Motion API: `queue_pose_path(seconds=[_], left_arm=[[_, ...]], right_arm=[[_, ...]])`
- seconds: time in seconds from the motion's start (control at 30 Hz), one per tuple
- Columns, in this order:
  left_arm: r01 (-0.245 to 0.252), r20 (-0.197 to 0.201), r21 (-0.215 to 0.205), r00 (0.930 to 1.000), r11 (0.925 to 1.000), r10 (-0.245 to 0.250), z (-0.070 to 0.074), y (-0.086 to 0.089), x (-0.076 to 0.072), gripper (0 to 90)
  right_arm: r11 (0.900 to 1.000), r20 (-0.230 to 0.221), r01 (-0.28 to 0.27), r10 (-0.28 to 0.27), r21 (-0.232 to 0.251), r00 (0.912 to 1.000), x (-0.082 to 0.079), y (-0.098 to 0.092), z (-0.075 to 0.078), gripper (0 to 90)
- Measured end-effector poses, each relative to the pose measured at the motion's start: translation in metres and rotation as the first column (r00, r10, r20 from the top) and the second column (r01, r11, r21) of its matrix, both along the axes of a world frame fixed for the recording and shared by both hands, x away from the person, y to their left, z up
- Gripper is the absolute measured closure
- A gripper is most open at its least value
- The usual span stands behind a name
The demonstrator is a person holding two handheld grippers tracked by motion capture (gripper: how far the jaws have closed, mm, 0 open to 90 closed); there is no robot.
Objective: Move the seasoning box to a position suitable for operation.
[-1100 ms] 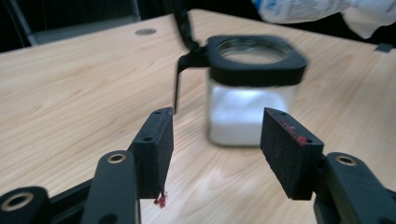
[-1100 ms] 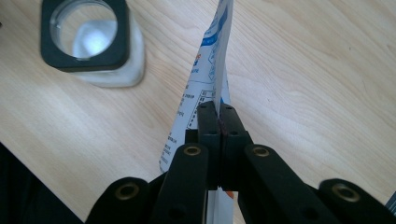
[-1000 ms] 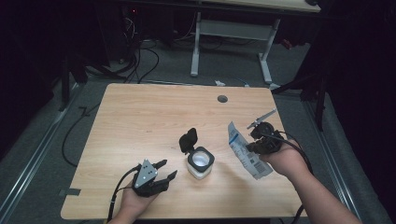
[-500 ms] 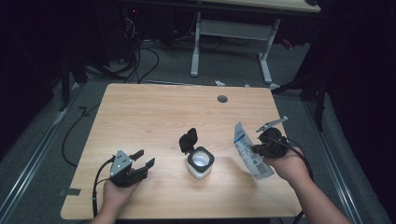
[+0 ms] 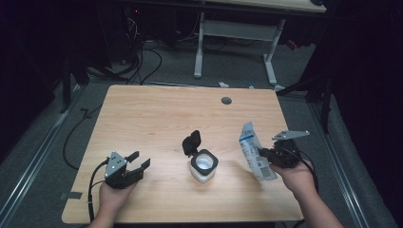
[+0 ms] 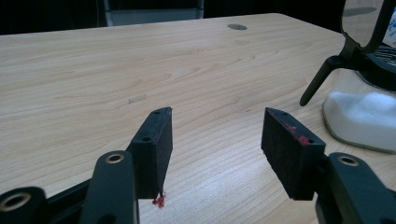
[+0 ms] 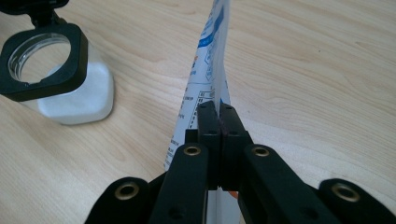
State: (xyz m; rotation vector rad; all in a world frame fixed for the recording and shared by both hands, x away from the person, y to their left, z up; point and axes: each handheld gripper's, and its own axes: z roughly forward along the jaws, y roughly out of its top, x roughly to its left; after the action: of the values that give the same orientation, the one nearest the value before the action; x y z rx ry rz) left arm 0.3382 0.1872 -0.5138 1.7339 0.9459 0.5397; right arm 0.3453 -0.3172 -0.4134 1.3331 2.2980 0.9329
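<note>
Nearest the table's front edge, the left gripper (image 5: 138, 161) rests in the person's left hand (image 5: 111, 197), jaws standing apart with bare wood between them and nothing held. In the left gripper view both pads are clear; red flecks mark the right pad and a red scrap hangs under the left one, its nature not determinable.

The right gripper (image 5: 262, 156) sits at the right side of the table, jaws pressed together on a white and blue sachet (image 5: 255, 151). In the right gripper view the sachet (image 7: 212, 74) stands edge-on, pinched low between the pads and rising above them; its lower end is cut off behind the jaws, and its print is too small to read.

Between the grippers, well apart from both, stands a small clear jar (image 5: 204, 165) holding white powder, its black hinged lid (image 5: 191, 142) flipped open and tilted up behind it. The jar is cut off at the frame edge in both gripper views.

Farther back, a round grommet (image 5: 226, 100) sits in the table (image 5: 161, 109). Beyond the far edge, cables and desk legs are dim
</note>
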Motion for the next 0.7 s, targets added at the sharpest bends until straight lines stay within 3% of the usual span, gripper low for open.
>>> queue_pose_path(seconds=[0.23, 0.4, 0.7], left_arm=[[-0.002, -0.009, -0.003, 1.0000, 1.0000, 0.002, -0.002, 0.001, 0.001, 44.0], [0.004, -0.014, -0.001, 0.9999, 1.0000, -0.004, -0.004, -0.001, 0.000, 44.1], [0.004, -0.015, 0.012, 0.9999, 0.9999, -0.004, -0.005, -0.004, -0.001, 44.0]], right_arm=[[0.999, 0.054, 0.022, -0.024, 0.043, 0.9982, -0.008, -0.004, -0.011, 90.0], [0.996, 0.126, 0.033, -0.043, 0.080, 0.9911, -0.014, -0.007, -0.017, 90.0], [0.986, 0.250, 0.039, -0.080, 0.165, 0.9650, -0.021, -0.009, -0.030, 90.0]])
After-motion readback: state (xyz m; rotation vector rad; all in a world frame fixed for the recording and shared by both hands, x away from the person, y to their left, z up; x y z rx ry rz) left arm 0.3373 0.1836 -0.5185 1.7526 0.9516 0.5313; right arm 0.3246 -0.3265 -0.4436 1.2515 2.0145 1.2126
